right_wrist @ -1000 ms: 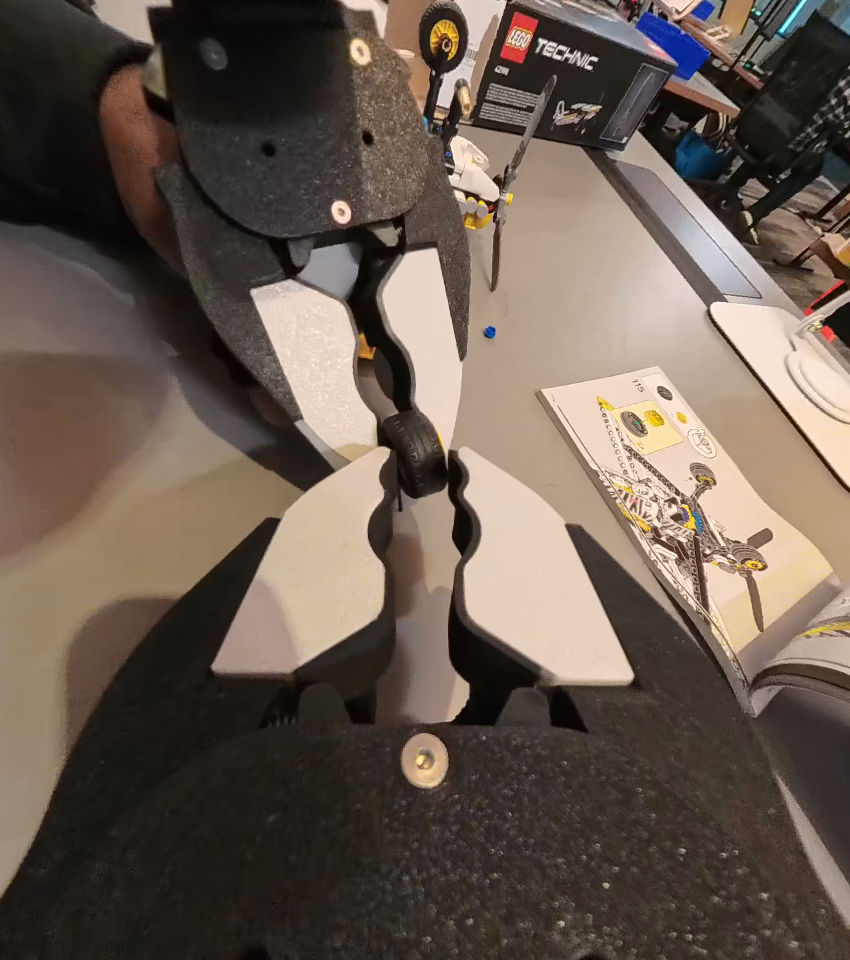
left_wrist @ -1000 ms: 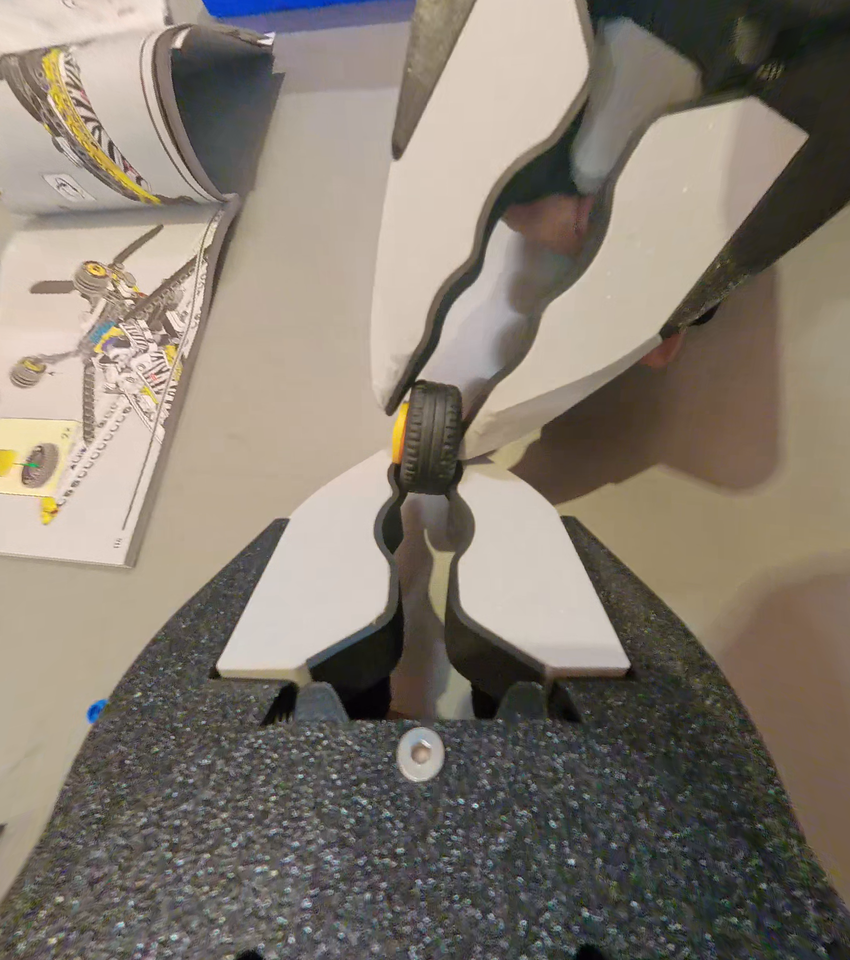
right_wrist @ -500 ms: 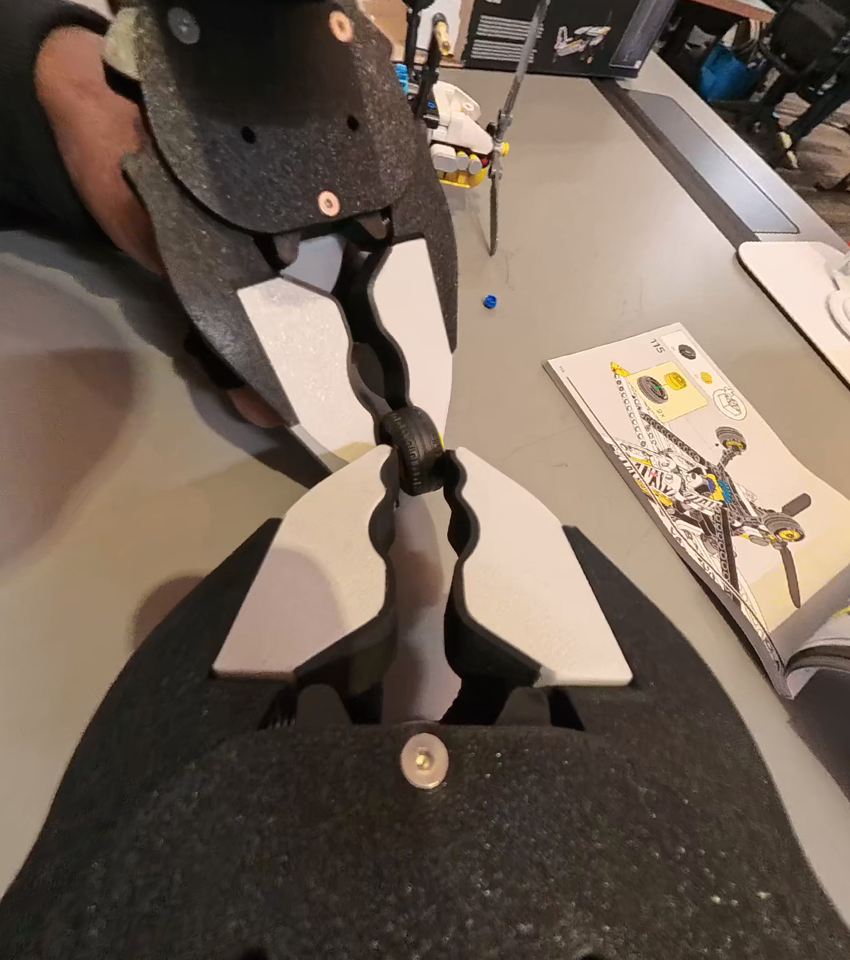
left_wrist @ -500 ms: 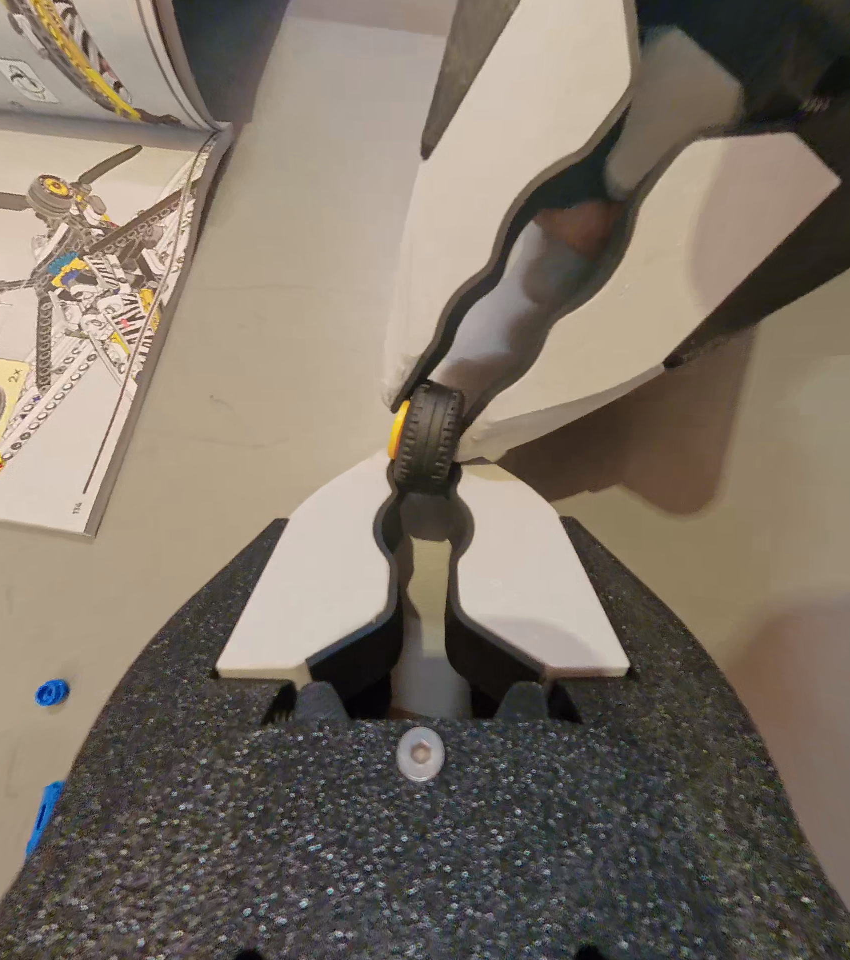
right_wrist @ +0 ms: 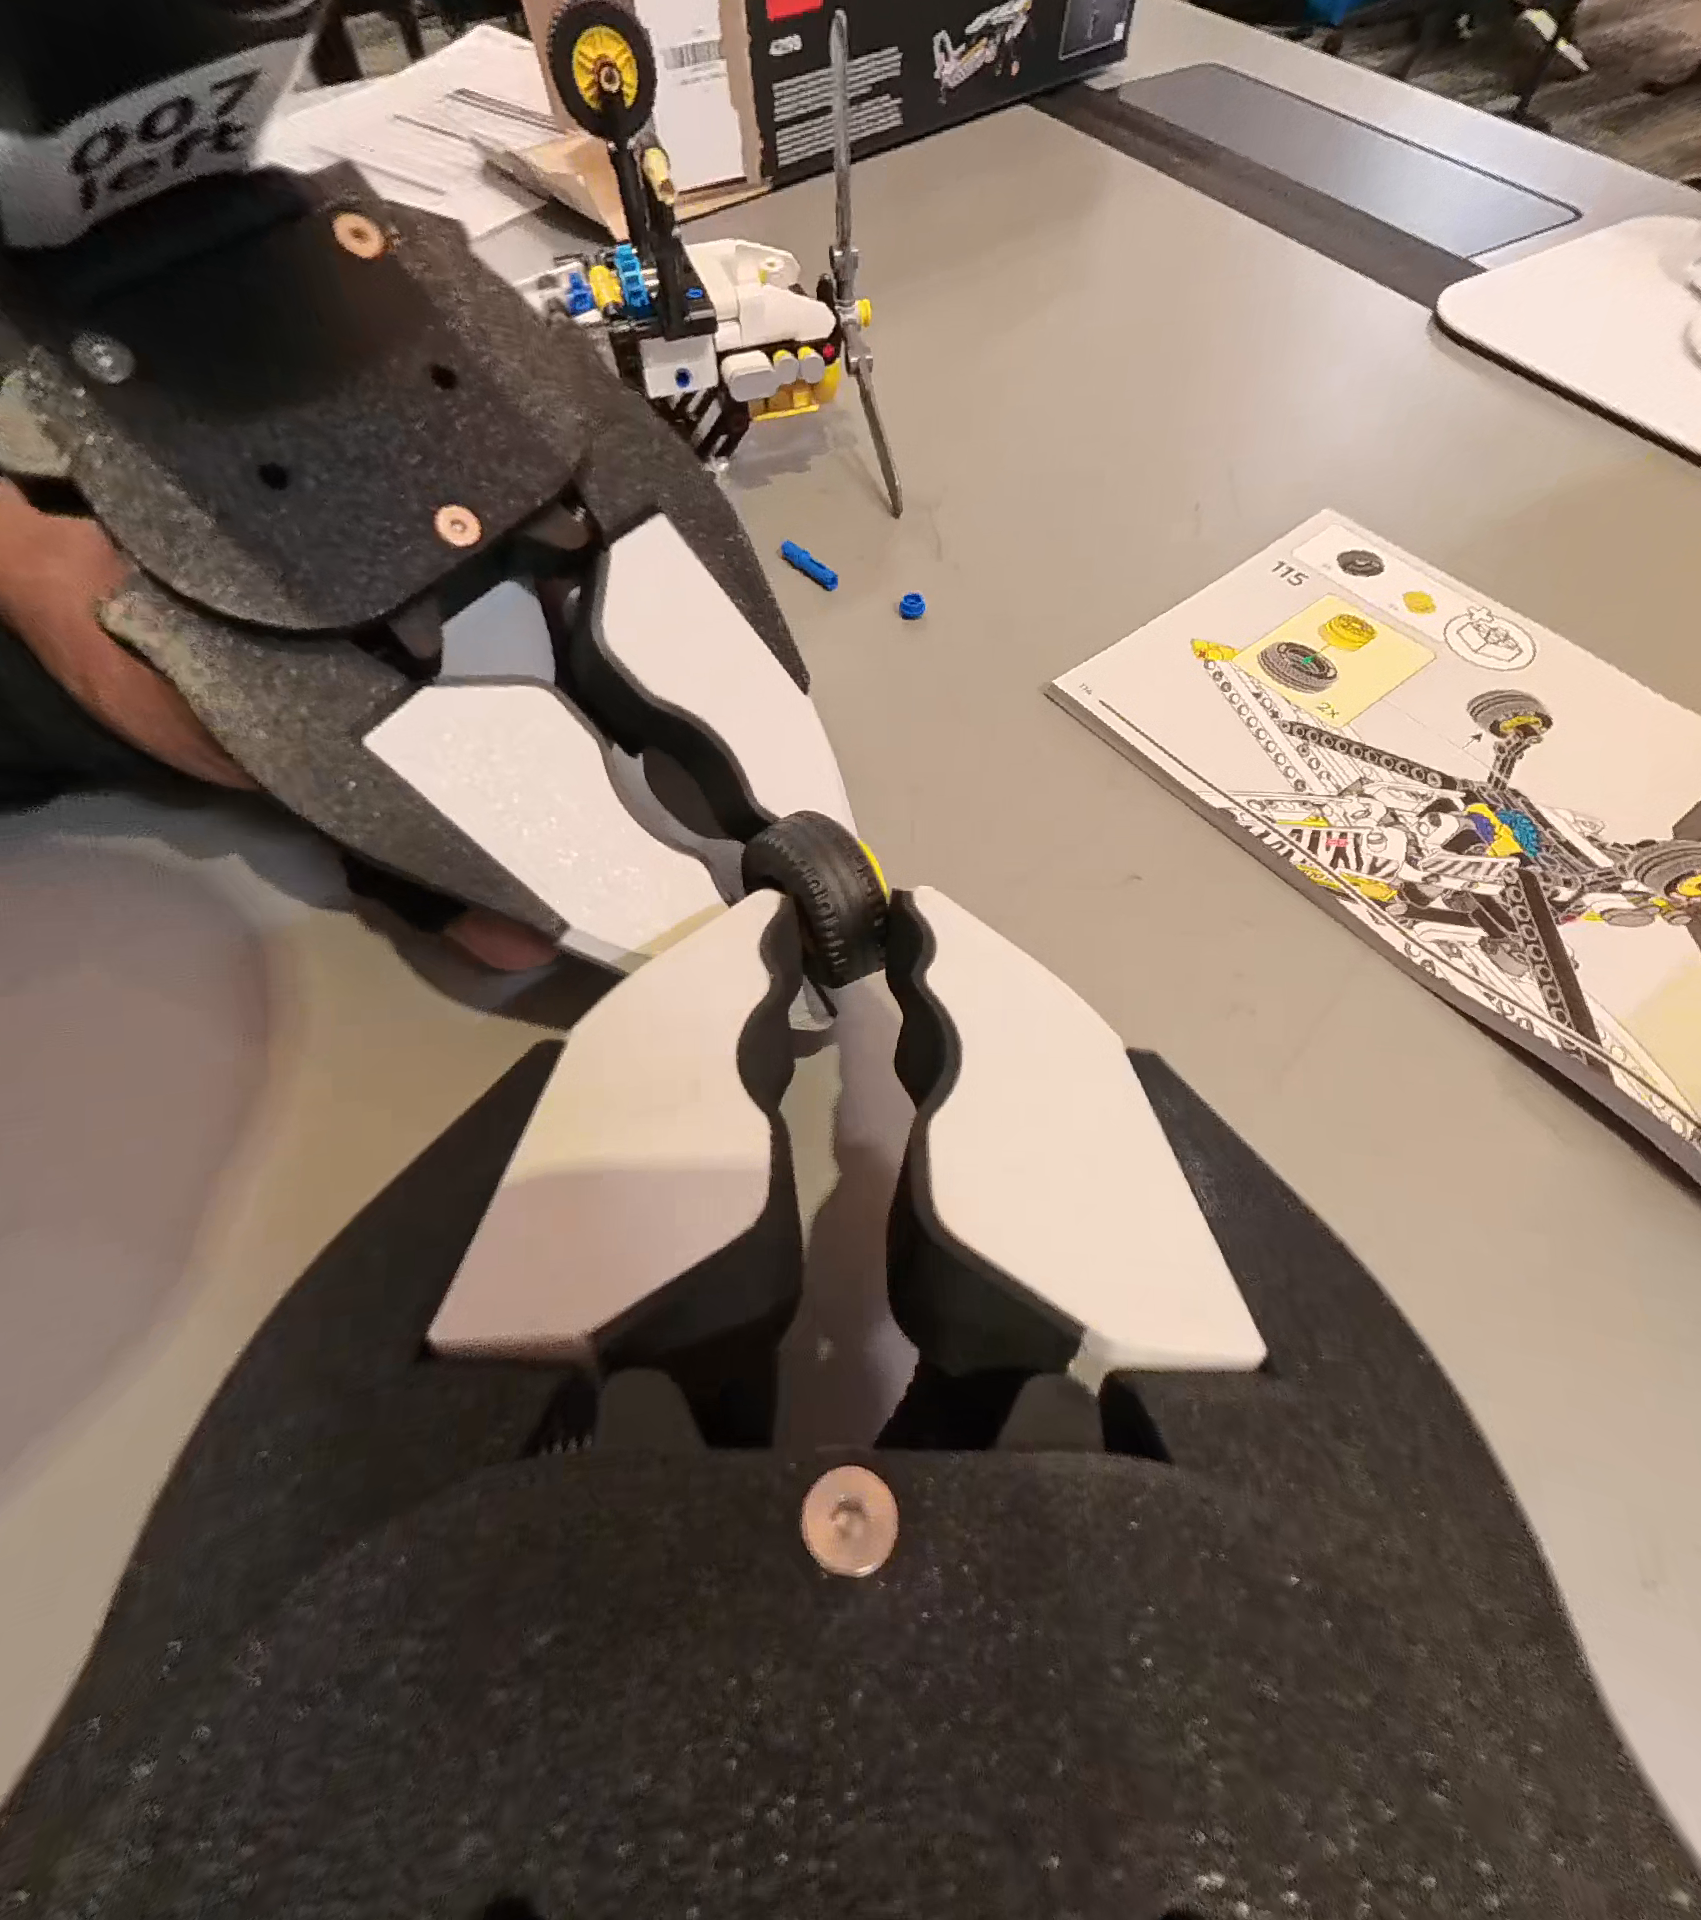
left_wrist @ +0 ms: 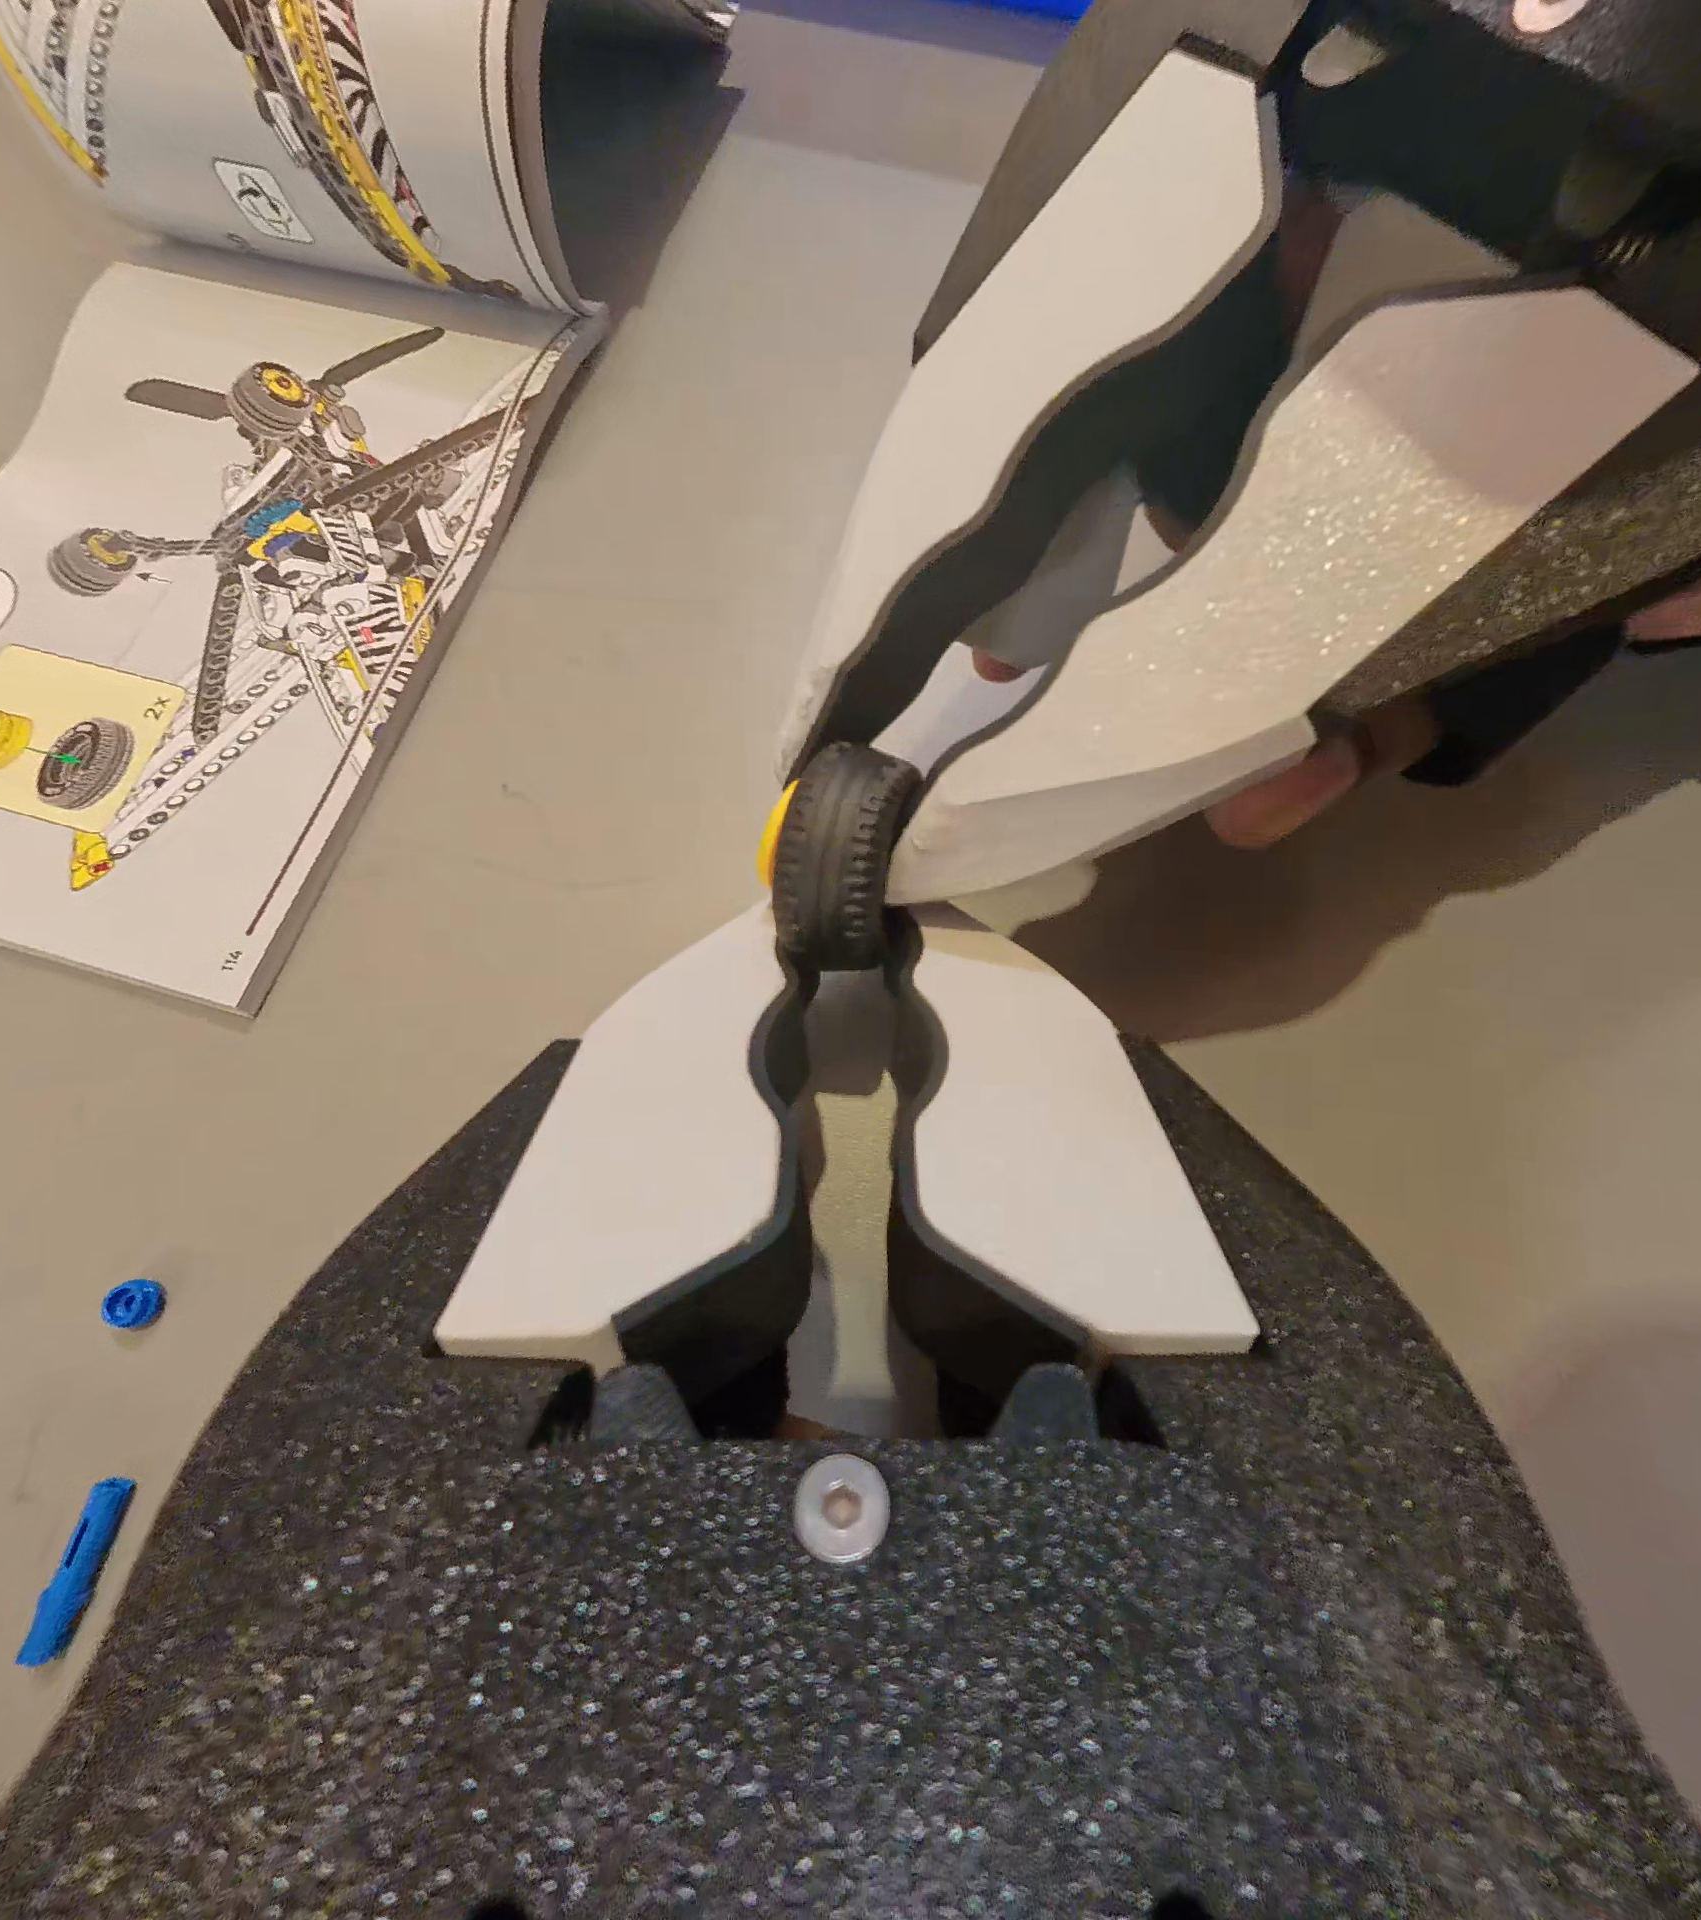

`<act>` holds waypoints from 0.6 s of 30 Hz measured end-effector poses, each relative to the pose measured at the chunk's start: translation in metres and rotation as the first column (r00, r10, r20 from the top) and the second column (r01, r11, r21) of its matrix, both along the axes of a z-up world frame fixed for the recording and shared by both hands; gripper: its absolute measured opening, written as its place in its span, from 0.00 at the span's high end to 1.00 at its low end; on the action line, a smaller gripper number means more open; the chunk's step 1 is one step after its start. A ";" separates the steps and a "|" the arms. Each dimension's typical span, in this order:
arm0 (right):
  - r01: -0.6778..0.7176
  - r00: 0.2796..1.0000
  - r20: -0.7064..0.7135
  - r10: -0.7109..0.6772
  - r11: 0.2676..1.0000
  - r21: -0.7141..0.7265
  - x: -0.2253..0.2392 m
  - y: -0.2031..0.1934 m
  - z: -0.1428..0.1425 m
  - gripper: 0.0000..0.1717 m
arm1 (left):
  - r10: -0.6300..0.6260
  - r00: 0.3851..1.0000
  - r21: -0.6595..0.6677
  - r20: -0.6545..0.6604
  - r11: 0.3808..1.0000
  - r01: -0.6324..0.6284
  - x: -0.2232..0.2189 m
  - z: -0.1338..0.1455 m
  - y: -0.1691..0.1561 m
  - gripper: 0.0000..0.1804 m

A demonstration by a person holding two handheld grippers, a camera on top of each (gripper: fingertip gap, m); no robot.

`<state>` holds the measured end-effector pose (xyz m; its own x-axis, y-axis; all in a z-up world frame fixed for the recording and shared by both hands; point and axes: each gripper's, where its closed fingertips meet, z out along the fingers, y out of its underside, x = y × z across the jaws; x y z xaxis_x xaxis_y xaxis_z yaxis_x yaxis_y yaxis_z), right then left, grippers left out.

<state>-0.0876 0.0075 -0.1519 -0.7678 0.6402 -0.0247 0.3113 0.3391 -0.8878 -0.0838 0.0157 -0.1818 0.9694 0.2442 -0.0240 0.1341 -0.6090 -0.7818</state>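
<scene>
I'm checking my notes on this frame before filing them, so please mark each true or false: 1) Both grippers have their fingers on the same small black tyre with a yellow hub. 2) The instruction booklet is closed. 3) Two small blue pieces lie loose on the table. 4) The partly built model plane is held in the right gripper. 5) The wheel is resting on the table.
1) True: the left gripper and the right gripper both close on the one wheel.
2) False: the booklet lies open on an assembly page.
3) True: a blue pin and a round blue piece.
4) False: the model plane stands on the table, beyond the grippers.
5) False: the wheel is held above the table between the fingers.
</scene>
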 end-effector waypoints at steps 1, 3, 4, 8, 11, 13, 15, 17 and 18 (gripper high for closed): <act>0.013 1.000 0.002 -0.013 1.000 -0.005 -0.001 0.000 0.000 0.91 | 0.011 1.000 -0.001 -0.014 1.000 -0.011 -0.001 0.000 0.000 0.93; 0.035 0.999 0.012 -0.034 0.999 -0.021 -0.002 0.000 0.001 0.91 | 0.030 0.998 -0.003 -0.053 1.000 -0.031 -0.003 0.001 0.000 0.93; 0.046 0.999 0.016 -0.046 0.999 -0.027 -0.002 0.001 0.002 0.91 | 0.040 0.996 -0.005 -0.074 0.999 -0.040 -0.004 0.002 0.000 0.93; 0.116 0.993 0.008 -0.116 0.993 -0.033 -0.007 0.004 0.003 0.91 | 0.058 0.989 0.006 -0.138 0.998 -0.058 0.000 0.005 0.004 0.93; 0.142 0.990 -0.006 -0.143 0.990 -0.007 -0.009 0.007 0.001 0.91 | 0.084 0.979 -0.033 -0.185 0.995 -0.091 -0.005 0.002 0.005 0.93; 0.149 0.989 -0.004 -0.149 0.989 -0.007 -0.008 0.007 0.001 0.91 | 0.078 0.973 -0.036 -0.215 0.995 -0.088 -0.005 0.003 0.004 0.93; 0.161 0.987 -0.024 -0.161 0.987 0.018 -0.008 0.006 0.000 0.91 | 0.080 0.954 -0.076 -0.289 0.991 -0.106 -0.006 0.001 0.002 0.92; 0.170 0.985 -0.023 -0.169 0.985 0.013 -0.007 0.006 0.000 0.91 | 0.076 0.937 -0.097 -0.341 0.989 -0.115 -0.006 0.001 0.001 0.92; 0.175 0.984 -0.028 -0.175 0.984 0.019 -0.006 0.007 0.000 0.91 | 0.078 0.924 -0.119 -0.373 0.984 -0.131 -0.009 0.000 0.000 0.94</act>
